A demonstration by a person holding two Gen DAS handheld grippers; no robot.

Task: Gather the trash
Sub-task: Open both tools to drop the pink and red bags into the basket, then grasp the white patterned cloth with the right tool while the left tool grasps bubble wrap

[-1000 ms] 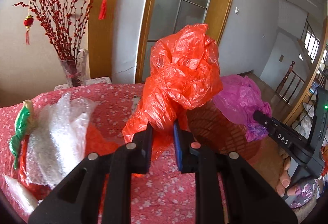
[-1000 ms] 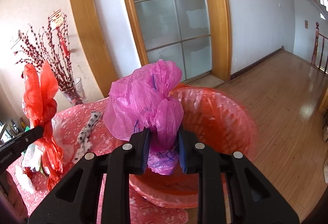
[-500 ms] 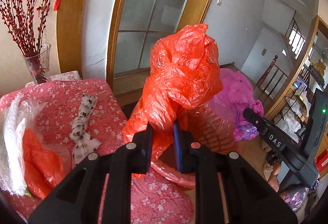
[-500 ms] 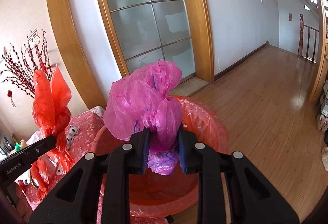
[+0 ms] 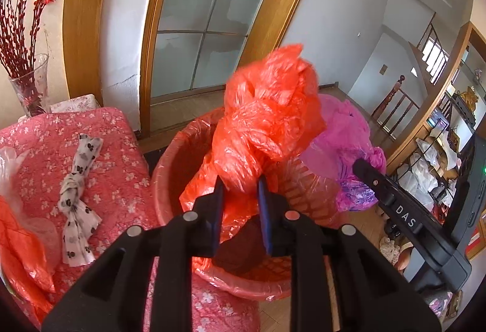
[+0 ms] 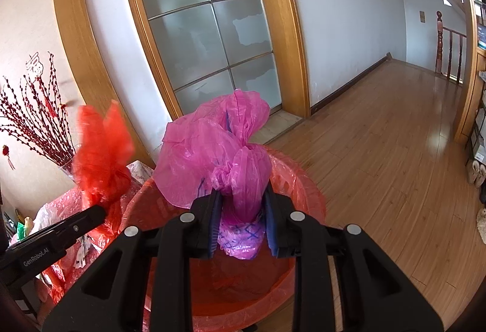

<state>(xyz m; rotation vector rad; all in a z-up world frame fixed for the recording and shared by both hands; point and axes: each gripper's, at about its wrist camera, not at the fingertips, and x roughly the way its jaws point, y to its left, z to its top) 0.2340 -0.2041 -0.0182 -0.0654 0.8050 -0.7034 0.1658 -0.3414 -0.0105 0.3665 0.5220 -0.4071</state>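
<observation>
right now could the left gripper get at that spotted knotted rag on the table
Probably not yet. The left gripper has the red bag between its opening jaws over the bin. Nothing covers the spotted rag on the table, so the way looks free afterwards.

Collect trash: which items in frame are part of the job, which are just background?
Job:
- orange bag, in opening left gripper
- pink bag, in opening right gripper
- red bin
- knotted spotted bag

Background:
- vase of red branches
- glass door

Orange-red bag [image 5: 267,119], magenta bag [image 6: 218,158], red bin [image 5: 170,180], pink floral cloth [image 5: 115,180].
</observation>
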